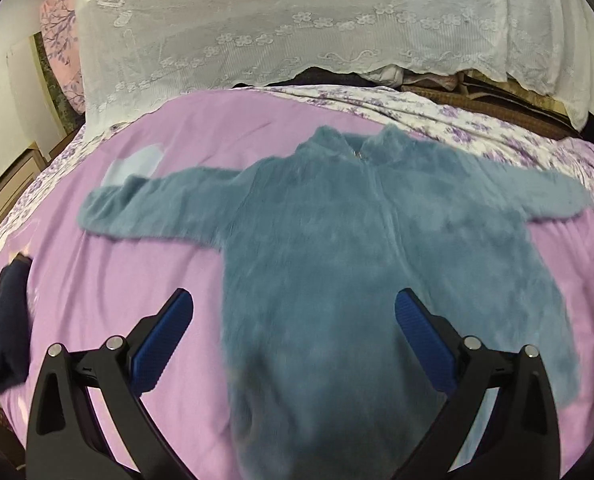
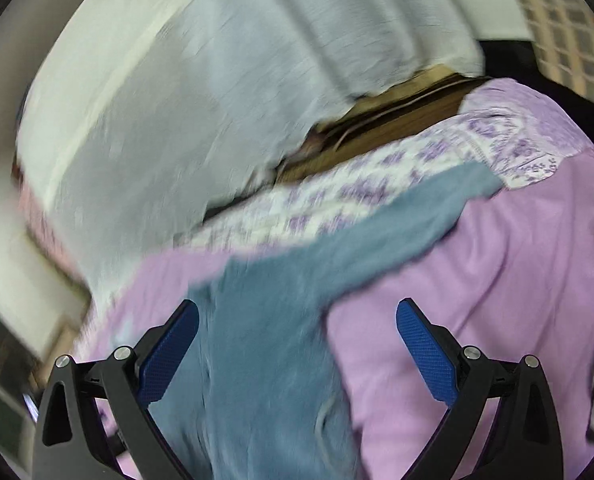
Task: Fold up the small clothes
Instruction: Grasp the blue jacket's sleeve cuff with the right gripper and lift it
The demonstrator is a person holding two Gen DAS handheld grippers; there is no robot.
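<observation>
We see the left hand-held gripper (image 1: 294,340) held low over the bed, pointing along it toward the lace-covered pile at the far side. Its two blue pads (image 1: 165,346) stand wide apart and grip nothing, so it is released. Below and ahead of it lies the fluffy blue jacket (image 1: 377,248), spread flat on the pink bedspread (image 1: 97,272) with its front up, collar away from us, zip down the middle and both sleeves stretched out to the sides. The lower hem of the jacket sits in the gap between the fingers; its left edge runs just inside the left pad, while the right pad hangs over the body of the garment. We cannot tell whether the fingers touch the fabric.

The right hand-held gripper (image 2: 297,350) is tilted, so the bed runs slantwise in its blurred view. Its blue pads (image 2: 427,356) are likewise spread and hold nothing. The jacket (image 2: 257,352) fills the left part of the gap between them, and one sleeve reaches up and to the right across the bedspread (image 2: 497,280) toward its floral border.

At the left edge of the bed, well apart from the jacket, a dark navy garment (image 1: 7,344) lies bunched. The white lace cloth (image 1: 297,20) drapes the heap beyond the bed.
</observation>
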